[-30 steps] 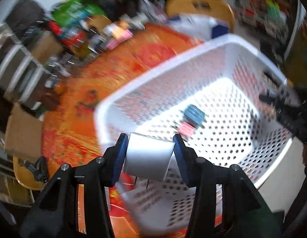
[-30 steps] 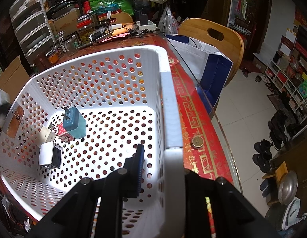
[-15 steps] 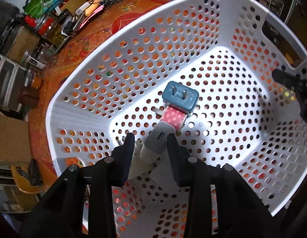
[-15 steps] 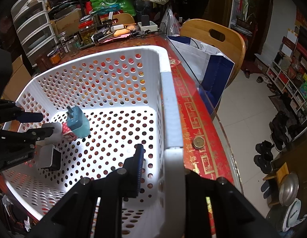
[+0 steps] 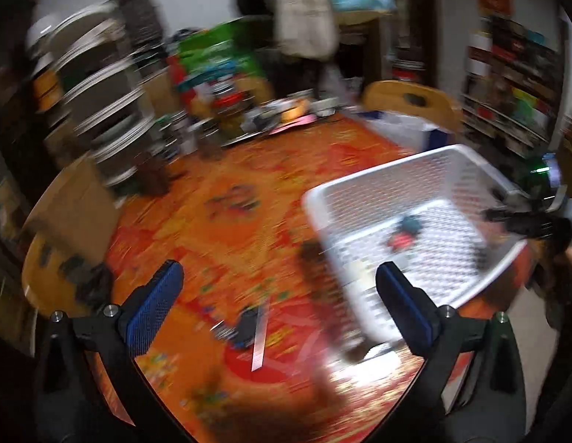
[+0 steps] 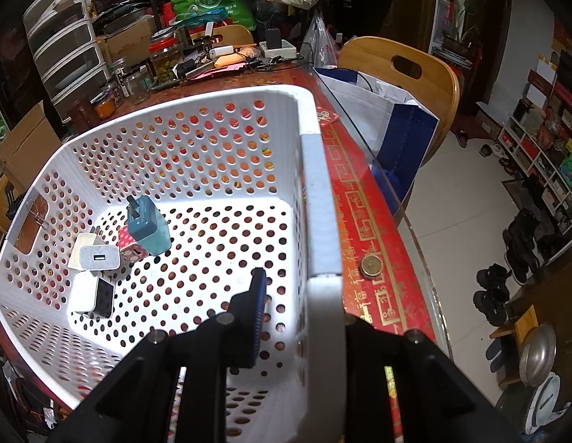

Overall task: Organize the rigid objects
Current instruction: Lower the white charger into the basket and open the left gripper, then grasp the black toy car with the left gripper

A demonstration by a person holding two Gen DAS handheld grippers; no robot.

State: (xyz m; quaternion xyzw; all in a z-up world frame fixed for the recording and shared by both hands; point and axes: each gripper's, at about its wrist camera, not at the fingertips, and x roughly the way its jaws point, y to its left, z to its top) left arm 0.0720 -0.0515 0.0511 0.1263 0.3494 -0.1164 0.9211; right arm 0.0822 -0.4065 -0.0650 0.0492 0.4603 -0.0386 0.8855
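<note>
A white perforated basket (image 6: 311, 170) stands on the red-orange table. In it lie a teal plug charger (image 6: 147, 227), a pink dotted charger (image 6: 130, 247), a white USB charger (image 6: 99, 257) and a white-and-black charger (image 6: 93, 293). My right gripper (image 6: 304, 317) is shut on the basket's near wall, one blue pad (image 6: 257, 313) inside. My left gripper (image 5: 278, 302) is open and empty, above the table left of the basket (image 5: 389, 173). That view is blurred. A black clip with a metal strip (image 5: 249, 328) lies on the table between its fingers.
Jars, boxes and small clutter (image 6: 197, 59) crowd the table's far end beside plastic drawers (image 6: 64, 48). A wooden chair (image 6: 407, 70) with a white-blue bag (image 6: 389, 122) stands at right. A coin (image 6: 370, 265) lies by the table edge. A cardboard box (image 5: 75, 206) is at left.
My left gripper has let go of the white charger in the basket, opened wide and pulled back out to the left. The right gripper has kept its hold on the basket wall.
</note>
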